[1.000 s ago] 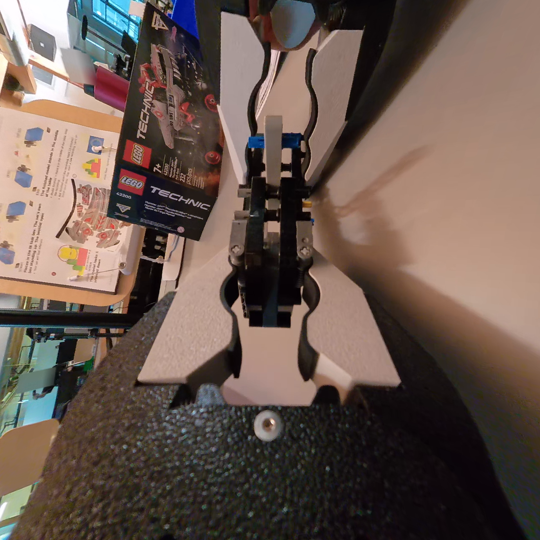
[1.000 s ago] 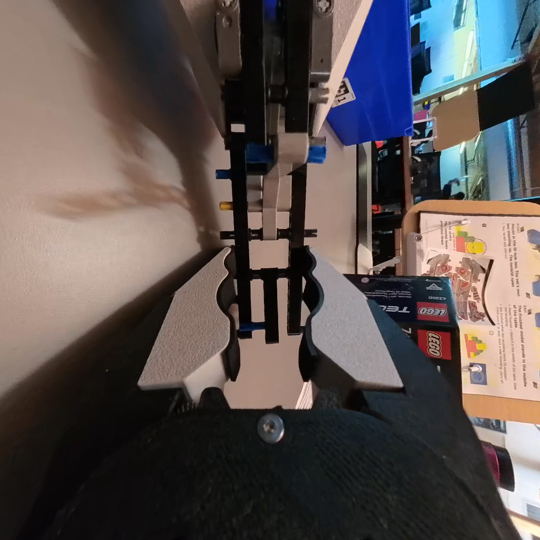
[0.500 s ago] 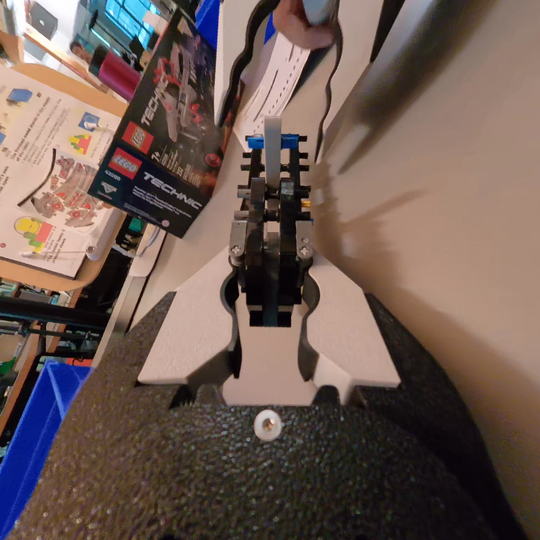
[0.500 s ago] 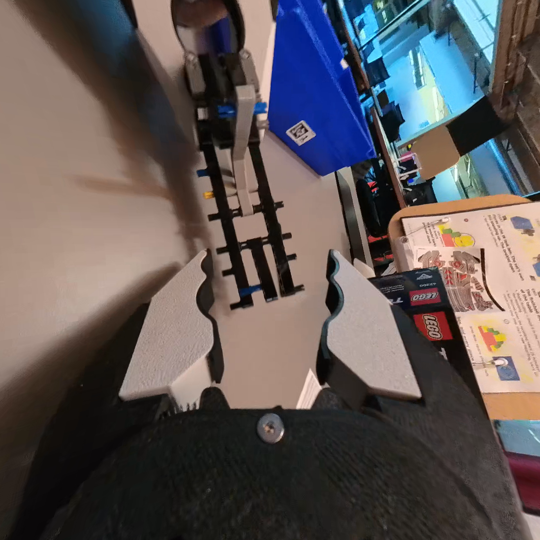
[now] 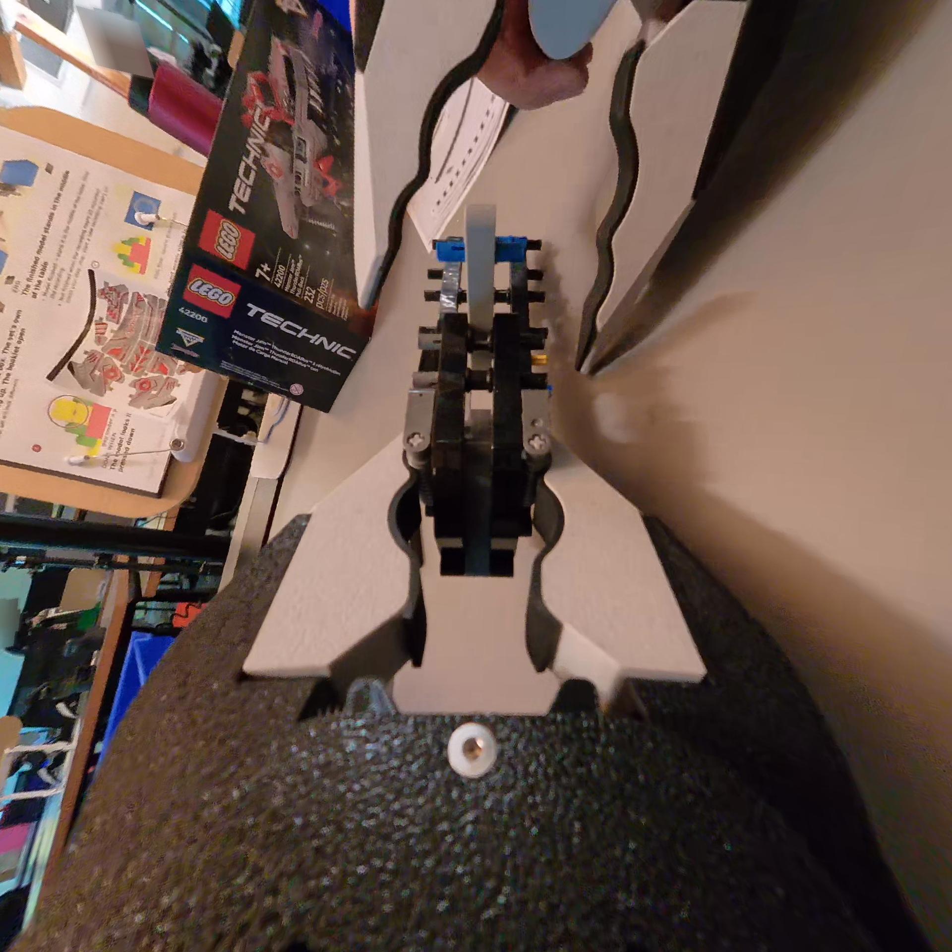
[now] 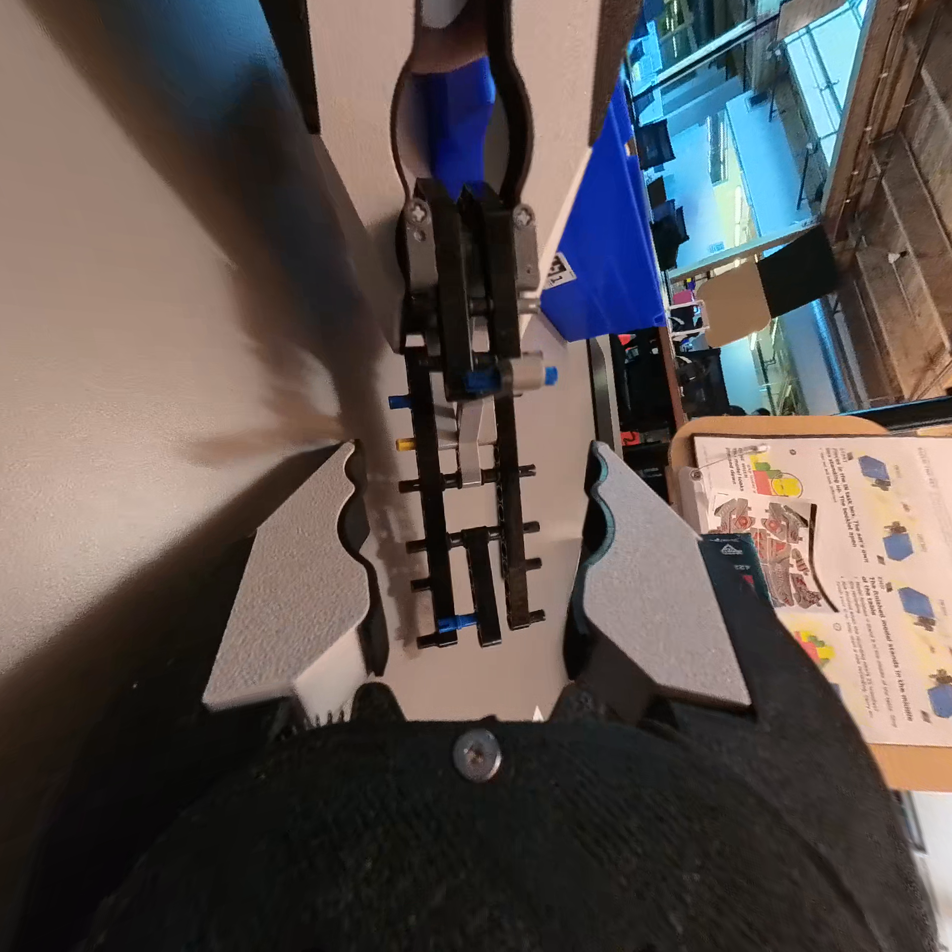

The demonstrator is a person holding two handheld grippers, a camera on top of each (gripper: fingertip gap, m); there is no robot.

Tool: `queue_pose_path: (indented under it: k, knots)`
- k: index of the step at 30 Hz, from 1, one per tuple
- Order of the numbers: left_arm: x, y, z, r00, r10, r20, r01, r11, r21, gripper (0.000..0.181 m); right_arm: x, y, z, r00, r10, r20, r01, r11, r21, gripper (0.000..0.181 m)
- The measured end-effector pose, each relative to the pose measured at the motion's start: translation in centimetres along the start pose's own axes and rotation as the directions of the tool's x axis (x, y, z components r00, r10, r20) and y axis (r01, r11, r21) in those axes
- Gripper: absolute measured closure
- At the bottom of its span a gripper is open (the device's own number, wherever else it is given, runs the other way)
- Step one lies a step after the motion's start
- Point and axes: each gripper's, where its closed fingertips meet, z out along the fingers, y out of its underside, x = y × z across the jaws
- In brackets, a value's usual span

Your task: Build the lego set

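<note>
A long Lego assembly (image 6: 466, 515) of black beams carries a grey beam, blue pins and a yellow pin. It is held over the pale table (image 6: 129, 412). My left gripper (image 5: 476, 453) is shut on one end of the assembly (image 5: 479, 360). In the right wrist view the left gripper (image 6: 466, 216) shows at the top, clamped on that end. My right gripper (image 6: 474, 453) is open. Its fingers (image 6: 309, 566) stand on either side of the free end without touching it. In the left wrist view the right gripper's fingers (image 5: 381, 154) show spread apart beyond the assembly.
The Lego set box (image 5: 268, 257) stands to the left, next to an instruction sheet on a wooden board (image 5: 77, 309). A white paper strip (image 5: 458, 170) lies on the table behind the assembly. A blue bin (image 6: 602, 247) sits at the table's far side. Left and right tips are no more than a few centimetres apart.
The right gripper was shut on the assembly's free end; it opened, let go, drew back, and now brackets that end again, open. The left gripper has kept its hold.
</note>
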Motion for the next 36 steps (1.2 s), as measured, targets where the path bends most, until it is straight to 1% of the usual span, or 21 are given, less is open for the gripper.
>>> queue_pose_path:
  k: [2,6,10,13,18,26,29,36]
  knots:
    - [-0.1,-0.4,0.0,1.000,0.016,0.010,-0.016,1.000,-0.024,0.143,0.0,0.0,0.2,0.999,-0.018,-0.027,0.018,1.000,-0.008,0.102]
    - [-0.2,-1.7,-0.4,0.999,0.031,0.018,-0.031,1.000,0.006,0.143,-0.5,0.0,0.4,0.999,-0.048,-0.014,0.048,0.999,-0.008,0.117]
    - [0.0,-1.5,-0.7,0.999,0.032,0.000,-0.032,0.999,0.016,0.143,-0.5,-0.3,0.2,0.999,-0.051,-0.013,0.051,0.999,0.007,0.128]
    - [0.2,-1.3,-0.6,0.999,0.033,-0.012,-0.033,0.999,0.027,0.143,-0.8,-0.1,0.2,0.999,-0.030,0.020,0.030,1.000,0.001,0.130]
    - [0.3,-1.2,-0.4,0.998,0.062,-0.002,-0.062,0.998,0.023,0.143,-0.9,0.0,0.2,0.999,-0.031,0.025,0.031,0.999,-0.006,0.130]
    - [0.4,-1.2,-0.1,0.994,0.108,0.008,-0.108,0.994,-0.029,0.143,-1.1,0.6,0.3,0.998,-0.044,0.038,0.047,0.995,-0.088,0.132]
    - [0.4,-1.3,-0.1,0.995,0.104,0.004,-0.104,0.994,-0.029,0.143,-1.2,0.7,0.2,0.999,-0.009,0.045,0.014,0.994,-0.106,0.131]
    - [0.6,-1.1,0.0,0.993,0.114,0.005,-0.114,0.993,-0.033,0.143,-1.3,0.9,0.2,0.998,-0.021,0.051,0.029,0.988,-0.155,0.131]
